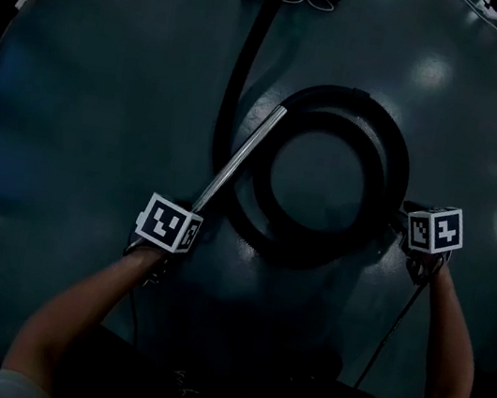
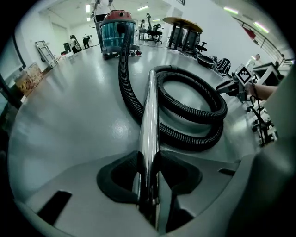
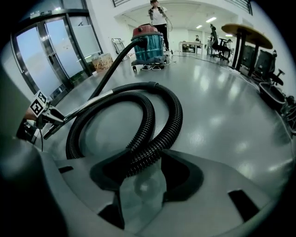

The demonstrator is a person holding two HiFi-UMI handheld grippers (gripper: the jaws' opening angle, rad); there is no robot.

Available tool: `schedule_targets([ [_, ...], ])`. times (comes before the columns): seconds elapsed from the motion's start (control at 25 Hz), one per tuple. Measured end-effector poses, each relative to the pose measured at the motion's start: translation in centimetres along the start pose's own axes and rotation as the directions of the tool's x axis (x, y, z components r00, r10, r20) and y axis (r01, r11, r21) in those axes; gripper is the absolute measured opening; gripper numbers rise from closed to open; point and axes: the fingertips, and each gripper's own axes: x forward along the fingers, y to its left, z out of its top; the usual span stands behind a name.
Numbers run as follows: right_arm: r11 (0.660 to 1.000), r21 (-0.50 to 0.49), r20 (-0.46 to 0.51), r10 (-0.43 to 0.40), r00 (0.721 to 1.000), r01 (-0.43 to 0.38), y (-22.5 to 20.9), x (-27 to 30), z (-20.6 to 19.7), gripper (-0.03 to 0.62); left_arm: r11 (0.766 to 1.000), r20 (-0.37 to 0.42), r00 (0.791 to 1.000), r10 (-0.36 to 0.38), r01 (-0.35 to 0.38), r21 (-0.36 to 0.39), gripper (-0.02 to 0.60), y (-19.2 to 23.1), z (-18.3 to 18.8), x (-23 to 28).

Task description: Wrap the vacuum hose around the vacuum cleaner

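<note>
**Insp:** Claw status, both sides?

**Me:** My left gripper (image 2: 149, 172) is clamped on the chrome wand tube (image 2: 150, 111), with the pads tight on both sides and the jaws approx. half apart. My right gripper (image 3: 138, 167) is closed on the black ribbed hose (image 3: 172, 121). Its gap is wider and the hose fills it.

**Insp:** Hose vs. machine?

**Me:** The hose lies in a double loop on the grey floor (image 1: 101, 120), with the wand across the loop's left edge. The canister vacuum cleaner (image 3: 148, 42) stands well apart and the hose runs to it. By my reading, nothing is wrapped round the body yet.

**Insp:** How to do this step right?

**Me:** My judgement: keep both grips firm and move coil and wand together twd the canister. Hold the loop's shape so it doesn't spring open or kink. The wand is smooth and may slide in the pads.

**Insp:** View differences?

**Me:** Only the head view gives the full loop in plan plus both arms, but the canister there is dark at the top edge. The gripper views show its red lid and teal drum. Only the right gripper view shows a person standing behind it. Only the left gripper view shows my other claw at the coil's far side.
</note>
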Motion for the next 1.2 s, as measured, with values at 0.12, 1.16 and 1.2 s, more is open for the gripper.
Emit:
schedule_targets([
  [0.12, 0.999, -0.048, 0.012, -0.007, 1.000, 0.007, -0.9, 1.2, 3.0, 0.212, 1.000, 0.004, 1.000, 0.012, -0.012, -0.010, 0.158, -0.8, -0.2, 0.1],
  [1.16, 0.918, -0.257, 0.291, -0.225, 0.930, 0.302, -2.4, 2.4, 18.1, 0.212, 0.990, 0.144, 0.984, -0.104, 0.117, -0.082, 0.170, -9.9, 0.2, 1.3],
  [1.2, 0.908, -0.277, 0.319, -0.221, 0.922, 0.313, -1.8, 0.9, 18.1, 0.212, 0.988, 0.145, 0.982, -0.118, 0.130, -0.080, 0.169, -10.4, 0.2, 1.4],
])
